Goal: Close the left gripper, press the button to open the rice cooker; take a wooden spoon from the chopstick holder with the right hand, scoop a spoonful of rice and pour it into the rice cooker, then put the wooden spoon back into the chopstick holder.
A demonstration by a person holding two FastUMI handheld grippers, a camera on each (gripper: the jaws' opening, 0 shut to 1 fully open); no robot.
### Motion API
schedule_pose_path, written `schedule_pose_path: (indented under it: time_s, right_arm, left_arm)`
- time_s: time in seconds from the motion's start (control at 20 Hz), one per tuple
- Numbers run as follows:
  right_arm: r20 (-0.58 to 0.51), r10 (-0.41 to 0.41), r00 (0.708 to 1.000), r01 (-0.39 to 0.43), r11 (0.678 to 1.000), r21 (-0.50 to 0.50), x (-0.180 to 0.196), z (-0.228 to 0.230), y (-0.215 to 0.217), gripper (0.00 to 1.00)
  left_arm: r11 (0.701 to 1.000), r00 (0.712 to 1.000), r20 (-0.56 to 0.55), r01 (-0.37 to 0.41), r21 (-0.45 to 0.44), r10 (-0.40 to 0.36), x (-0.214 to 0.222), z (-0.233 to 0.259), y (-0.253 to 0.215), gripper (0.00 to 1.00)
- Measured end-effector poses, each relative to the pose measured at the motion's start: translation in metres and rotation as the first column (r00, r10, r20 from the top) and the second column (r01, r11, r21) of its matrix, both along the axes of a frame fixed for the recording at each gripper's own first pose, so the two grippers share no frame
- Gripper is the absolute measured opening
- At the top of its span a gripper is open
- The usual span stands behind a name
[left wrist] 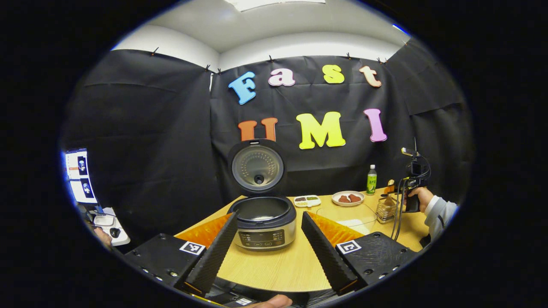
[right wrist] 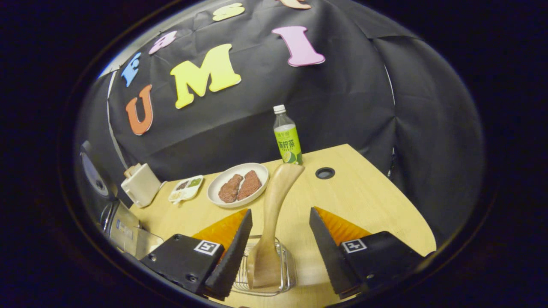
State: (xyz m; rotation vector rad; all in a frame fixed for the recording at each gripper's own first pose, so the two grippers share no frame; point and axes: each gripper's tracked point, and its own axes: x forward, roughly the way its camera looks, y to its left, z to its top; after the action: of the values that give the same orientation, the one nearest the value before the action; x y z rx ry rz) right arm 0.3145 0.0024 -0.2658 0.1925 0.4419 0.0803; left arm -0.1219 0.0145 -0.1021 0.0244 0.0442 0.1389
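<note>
Now our right gripper (right wrist: 280, 233), fingers apart, straddles the wooden spoon (right wrist: 274, 222) in the chopstick holder (right wrist: 287, 273), plate (right wrist: 237, 185) and bottle (right wrist: 287, 137) beyond; our left gripper (left wrist: 269, 237) gapes before the open rice cooker (left wrist: 262, 218).

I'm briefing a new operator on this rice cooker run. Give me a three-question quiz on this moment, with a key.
1. True or false: the rice cooker lid is up.
2. The wooden spoon stands in: A) chopstick holder B) plate C) cooker pot
3. How do the right gripper jaws stand around the spoon?

Key: 1 true. 2 A. 3 open, one finger on either side, neither pressing.
</note>
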Motion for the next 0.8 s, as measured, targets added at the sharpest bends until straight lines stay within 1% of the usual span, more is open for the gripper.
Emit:
schedule_pose_path:
  time_s: [0.1, 0.2, 0.25, 0.3, 0.35, 0.4, 0.6, 0.8]
  right_arm:
    - [0.000, 0.064, 0.998, -0.064, 0.998, 0.030, 0.006, 0.000, 0.015, 0.60]
    - [-0.022, 0.106, 0.994, -0.105, 0.993, 0.054, 0.003, 0.001, 0.028, 0.32]
    - [-0.028, 0.094, 0.995, -0.093, 0.995, 0.042, 0.001, 0.002, 0.027, 0.28]
    - [-0.017, 0.108, 0.994, -0.107, 0.993, 0.059, -0.002, 0.009, 0.031, 0.22]
    - [-0.008, 0.113, 0.994, -0.113, 0.992, 0.051, -0.007, 0.017, 0.036, 0.17]
    - [0.005, 0.115, 0.993, -0.115, 0.993, 0.036, -0.013, 0.027, 0.035, 0.16]
    - [0.129, 0.091, 0.988, -0.087, 0.996, -0.032, -0.036, 0.083, 0.035, 0.15]
    - [0.225, 0.127, 0.966, -0.101, 0.987, -0.124, -0.065, 0.131, 0.052, 0.15]
  left_arm:
    - [1.000, 1.000, -0.008, 0.007, -0.024, -0.008, 0.000, -0.003, 0.000, 0.96]
    - [0.999, 1.000, -0.011, 0.011, -0.033, -0.012, 0.000, -0.003, 0.001, 0.96]
    - [0.999, 1.000, -0.015, 0.013, -0.034, -0.013, -0.002, -0.004, 0.002, 0.96]
    - [0.999, 1.000, -0.013, 0.013, -0.032, -0.013, -0.003, -0.003, 0.003, 0.96]
    - [0.999, 1.000, -0.010, 0.013, -0.032, -0.013, -0.005, -0.002, 0.005, 0.96]
    - [0.999, 1.000, -0.009, 0.014, -0.037, -0.014, -0.007, -0.003, 0.007, 0.96]
    - [0.997, 1.000, -0.009, 0.021, -0.069, -0.021, -0.013, -0.005, 0.012, 0.96]
    - [0.996, 1.000, -0.003, 0.021, -0.091, -0.021, -0.019, -0.005, 0.019, 0.96]
